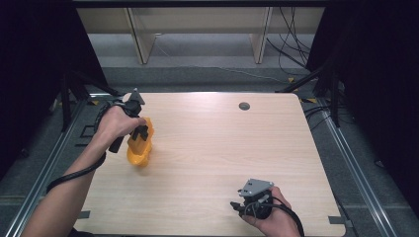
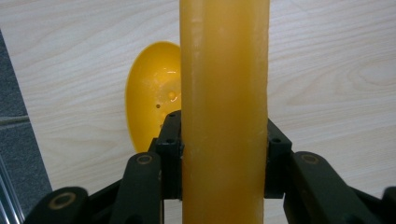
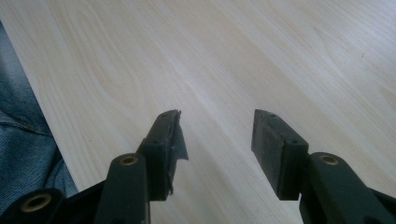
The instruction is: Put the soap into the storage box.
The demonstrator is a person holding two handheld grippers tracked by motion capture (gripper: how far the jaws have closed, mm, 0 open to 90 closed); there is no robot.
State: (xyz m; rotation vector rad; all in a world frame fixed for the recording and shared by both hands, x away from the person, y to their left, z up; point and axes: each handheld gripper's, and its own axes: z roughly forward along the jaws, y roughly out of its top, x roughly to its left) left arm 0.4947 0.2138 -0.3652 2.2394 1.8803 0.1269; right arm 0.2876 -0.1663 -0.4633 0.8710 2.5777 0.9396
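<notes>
Pale wood table (image 1: 212, 148) | left gripper (image 1: 140, 131) pinching yellow ladle (image 1: 139, 148) handle, long axis running 12-to-6, bowl toward 6 o'clock | right gripper (image 1: 236, 207) spread, idle at 5 o'clock

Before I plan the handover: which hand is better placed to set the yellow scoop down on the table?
Left. The left claw already clamps the yellow scoop by its handle, above the table. The right claw rests open and empty near the table's front edge, far from the scoop.

The yellow scoop's (image 2: 224, 112) handle runs past both picture edges.
</notes>
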